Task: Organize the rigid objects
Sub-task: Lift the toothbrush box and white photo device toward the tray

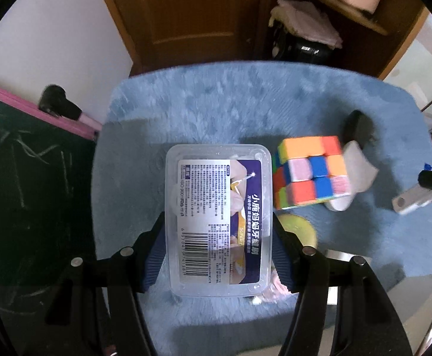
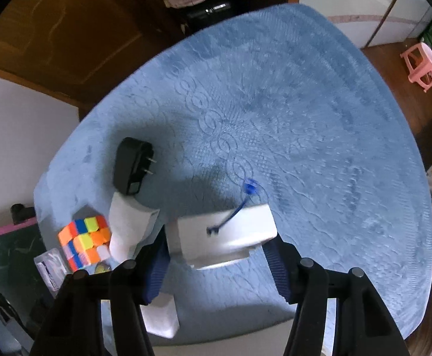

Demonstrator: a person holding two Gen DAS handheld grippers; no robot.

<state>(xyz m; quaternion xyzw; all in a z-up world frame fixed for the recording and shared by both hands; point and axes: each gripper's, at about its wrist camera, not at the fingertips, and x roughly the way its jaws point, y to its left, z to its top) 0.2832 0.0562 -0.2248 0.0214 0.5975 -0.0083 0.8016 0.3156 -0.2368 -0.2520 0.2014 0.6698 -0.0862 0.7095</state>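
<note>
A clear plastic box [image 1: 218, 222] with a printed label and barcode sits between the blue pads of my left gripper [image 1: 218, 231], which is shut on its long sides above the blue mat [image 1: 216, 103]. My right gripper [image 2: 217, 243] points down and is shut on a white box [image 2: 227, 234] with a blue cord [image 2: 239, 204], held off the mat. That white box [image 1: 411, 201] also shows at the right edge of the left wrist view. A colourful puzzle cube [image 1: 310, 172] stands just right of the clear box.
A black plug adapter [image 2: 132, 169] and a white wrapped item [image 2: 130, 228] lie beside the cube [image 2: 85, 240]. A yellow round thing [image 1: 299, 228] lies in front of the cube. A chalkboard [image 1: 32, 178] borders the mat's left; a pink stool [image 2: 422, 66] stands on the floor.
</note>
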